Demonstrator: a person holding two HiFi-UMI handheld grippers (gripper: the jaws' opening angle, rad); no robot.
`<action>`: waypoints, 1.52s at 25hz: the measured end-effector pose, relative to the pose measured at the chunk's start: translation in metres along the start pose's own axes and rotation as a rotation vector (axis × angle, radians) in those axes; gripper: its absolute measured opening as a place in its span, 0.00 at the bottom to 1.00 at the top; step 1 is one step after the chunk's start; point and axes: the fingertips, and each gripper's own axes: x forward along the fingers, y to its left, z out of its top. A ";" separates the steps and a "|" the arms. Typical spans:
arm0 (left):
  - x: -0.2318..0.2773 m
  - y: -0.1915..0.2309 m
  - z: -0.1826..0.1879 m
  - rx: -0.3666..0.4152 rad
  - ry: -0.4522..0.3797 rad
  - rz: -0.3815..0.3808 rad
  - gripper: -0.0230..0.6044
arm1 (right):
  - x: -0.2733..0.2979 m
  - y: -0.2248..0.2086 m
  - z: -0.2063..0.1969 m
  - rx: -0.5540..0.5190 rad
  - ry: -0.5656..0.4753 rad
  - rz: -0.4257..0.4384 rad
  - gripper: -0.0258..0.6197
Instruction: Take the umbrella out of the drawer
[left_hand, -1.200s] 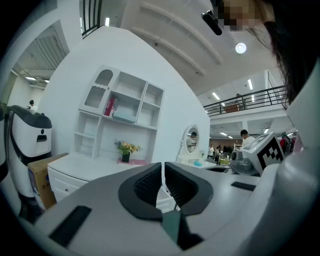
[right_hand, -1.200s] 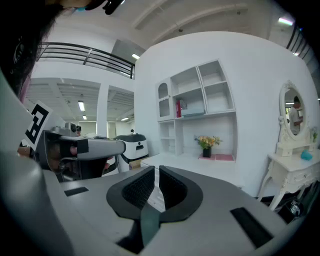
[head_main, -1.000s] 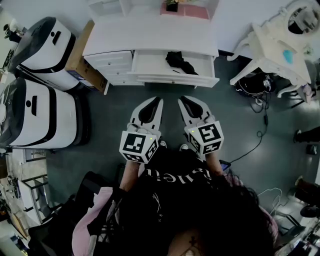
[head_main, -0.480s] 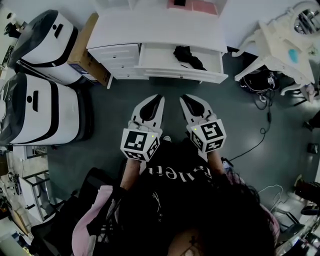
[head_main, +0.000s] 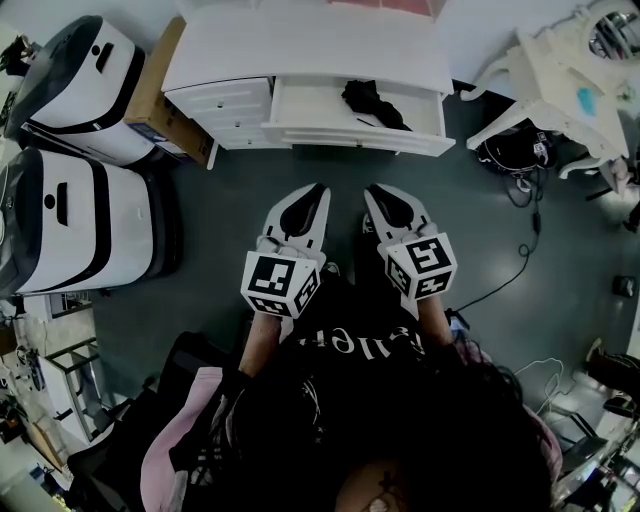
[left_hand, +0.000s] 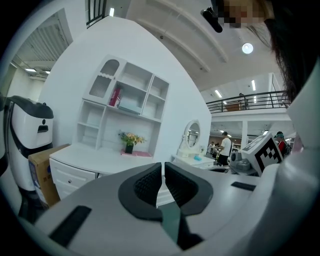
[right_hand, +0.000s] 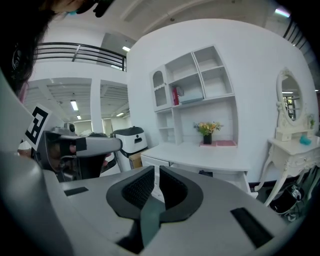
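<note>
Black umbrella (head_main: 372, 103) lies in open drawer (head_main: 330, 138) of white desk (head_main: 300, 50), at 12 o'clock from grippers, well apart; grey floor (head_main: 230, 200) between

Left gripper (head_main: 318, 190), right gripper (head_main: 372, 192): jaws pressed together, nothing in them

Two white-black machines (head_main: 70, 215) at 9–10 o'clock; cardboard box (head_main: 150, 95) beside desk; dressing table (head_main: 560, 80) at 2 o'clock; cable (head_main: 524, 262) at 3 o'clock

White lettering on person's black shirt (head_main: 350, 345) unreadable
</note>
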 end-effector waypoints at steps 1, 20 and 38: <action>0.005 -0.001 -0.001 0.001 0.003 -0.003 0.08 | 0.001 -0.005 -0.001 0.004 0.002 -0.001 0.13; 0.193 0.010 0.024 0.014 0.028 0.102 0.08 | 0.085 -0.177 0.040 0.016 0.032 0.118 0.13; 0.282 0.021 0.027 0.025 0.079 0.235 0.08 | 0.141 -0.289 0.016 0.054 0.130 0.179 0.13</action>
